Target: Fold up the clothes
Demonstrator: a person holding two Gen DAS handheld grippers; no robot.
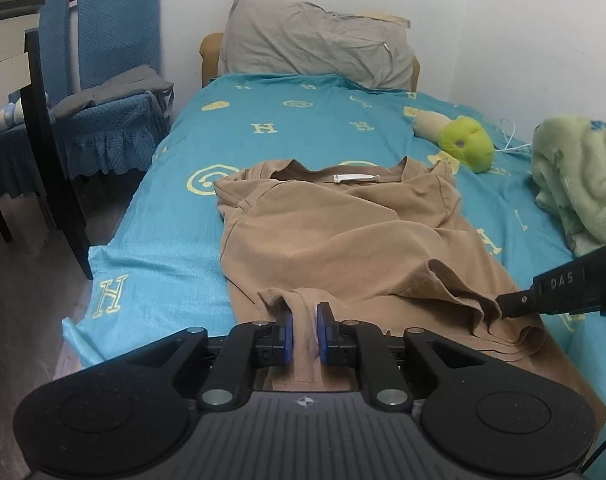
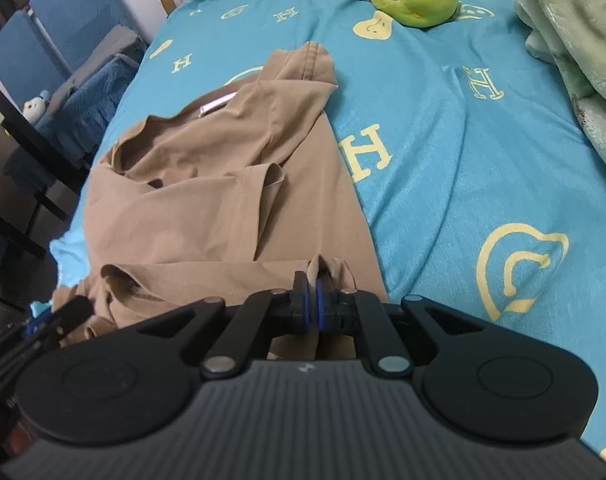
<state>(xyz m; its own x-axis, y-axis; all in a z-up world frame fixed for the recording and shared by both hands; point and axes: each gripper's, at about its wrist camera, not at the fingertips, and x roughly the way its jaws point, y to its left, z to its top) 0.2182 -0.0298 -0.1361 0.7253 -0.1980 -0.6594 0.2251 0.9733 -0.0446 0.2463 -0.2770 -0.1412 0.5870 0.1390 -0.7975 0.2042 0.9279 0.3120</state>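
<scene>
A tan T-shirt (image 1: pixel 343 232) lies on the teal bed sheet (image 1: pixel 171 248), collar and white label toward the pillow, both sleeves folded inward. My left gripper (image 1: pixel 303 328) is shut on the bottom hem near its left corner. My right gripper (image 2: pixel 313 300) is shut on the hem of the tan T-shirt (image 2: pixel 207 200) at its right corner. The right gripper's finger also shows in the left wrist view (image 1: pixel 511 304), pinching the hem. The left gripper's tip shows in the right wrist view (image 2: pixel 69 312) at the far left.
A grey pillow (image 1: pixel 315 44) leans on the headboard. A green plush toy (image 1: pixel 463 140) and a light green blanket (image 1: pixel 579 184) lie on the bed's right side. Blue-covered chairs (image 1: pixel 103 80) and a dark table leg (image 1: pixel 51 152) stand left of the bed.
</scene>
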